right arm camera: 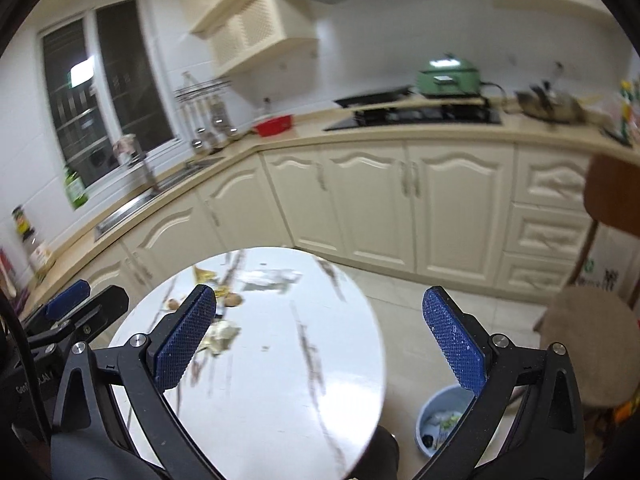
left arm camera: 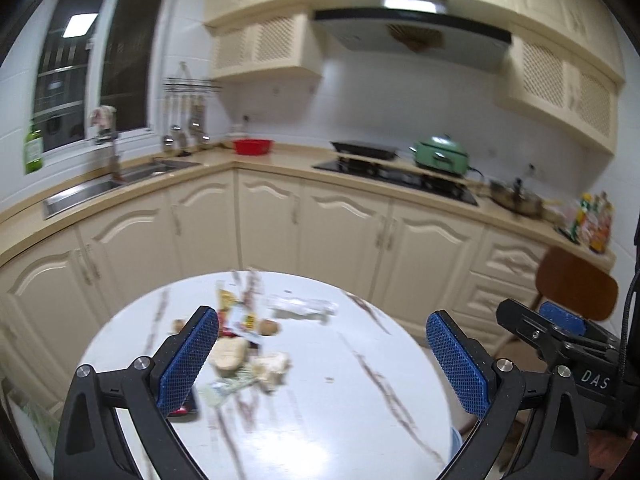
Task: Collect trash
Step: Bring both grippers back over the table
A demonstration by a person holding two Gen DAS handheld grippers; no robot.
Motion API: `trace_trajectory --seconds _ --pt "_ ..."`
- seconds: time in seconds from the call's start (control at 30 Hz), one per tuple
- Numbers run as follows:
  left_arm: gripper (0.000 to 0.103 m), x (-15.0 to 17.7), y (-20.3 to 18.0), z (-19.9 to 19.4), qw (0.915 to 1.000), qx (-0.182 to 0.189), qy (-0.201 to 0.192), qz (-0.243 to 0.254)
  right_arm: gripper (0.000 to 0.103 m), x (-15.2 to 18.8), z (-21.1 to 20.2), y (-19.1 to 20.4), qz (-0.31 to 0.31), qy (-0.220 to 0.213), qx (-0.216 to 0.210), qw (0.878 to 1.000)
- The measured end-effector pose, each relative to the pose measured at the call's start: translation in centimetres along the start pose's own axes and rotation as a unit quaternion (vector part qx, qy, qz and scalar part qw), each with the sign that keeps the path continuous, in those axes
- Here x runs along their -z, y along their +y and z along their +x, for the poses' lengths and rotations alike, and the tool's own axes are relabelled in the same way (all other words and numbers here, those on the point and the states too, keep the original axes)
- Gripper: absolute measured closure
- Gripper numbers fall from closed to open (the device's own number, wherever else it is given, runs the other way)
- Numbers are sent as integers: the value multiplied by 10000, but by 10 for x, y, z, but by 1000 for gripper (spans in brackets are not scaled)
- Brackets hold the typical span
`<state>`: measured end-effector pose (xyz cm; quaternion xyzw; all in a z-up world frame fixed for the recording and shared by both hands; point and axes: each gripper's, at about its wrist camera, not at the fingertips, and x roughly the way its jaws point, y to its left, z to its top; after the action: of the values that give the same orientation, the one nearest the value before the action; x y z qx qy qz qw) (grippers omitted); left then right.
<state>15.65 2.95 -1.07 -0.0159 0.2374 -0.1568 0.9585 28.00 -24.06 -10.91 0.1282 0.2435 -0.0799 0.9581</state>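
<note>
Now both claws hung spread and empty, the left gripper [left arm camera: 322, 354] nearest the litter pile [left arm camera: 244, 354] at the round table's [left arm camera: 360, 420] left edge; the right gripper [right arm camera: 320, 326] hovered beside. Best move: descend squarely over one wrapper, then carry to the blue bin [right arm camera: 434, 420].

Straight ahead of the grippers a cream cabinet run [left arm camera: 280, 216] wraps the corner under a beige countertop [left arm camera: 280, 158], with a steel sink [left arm camera: 120, 180] off to the left below a dark window [left arm camera: 100, 60] and a green bottle [left arm camera: 33, 148] on the sill. In the far corner sits a red bowl [left arm camera: 253, 146], and to its right a black hob [left arm camera: 396, 180] carries a flat black pan [left arm camera: 364, 148] and a green lidded pot [left arm camera: 440, 156] beneath the range hood [left arm camera: 408, 32]. Off to the right stands a brown wooden chair [right arm camera: 612, 196], its cushioned seat [right arm camera: 592, 340] nearer the grippers.
</note>
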Motion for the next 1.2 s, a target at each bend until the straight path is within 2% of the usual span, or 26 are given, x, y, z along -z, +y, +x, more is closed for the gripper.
trace_trajectory --seconds 0.3,0.53,0.7,0.87,1.2 --pt "1 33 41 -51 9963 -685 -202 -482 0 1 8 83 -758 -22 -498 9959" --pt "1 52 58 -49 9919 -1039 85 -723 0 12 26 122 -1148 169 -660 9910" --pt "1 51 64 -25 9887 -1166 358 -876 0 19 47 129 -1284 401 -653 9888" --pt "1 38 74 15 9858 -1205 651 -973 0 26 70 130 -1351 646 -628 9867" --pt "1 23 110 115 9759 -1172 1406 -1191 0 46 122 128 -1366 1256 -564 9810"
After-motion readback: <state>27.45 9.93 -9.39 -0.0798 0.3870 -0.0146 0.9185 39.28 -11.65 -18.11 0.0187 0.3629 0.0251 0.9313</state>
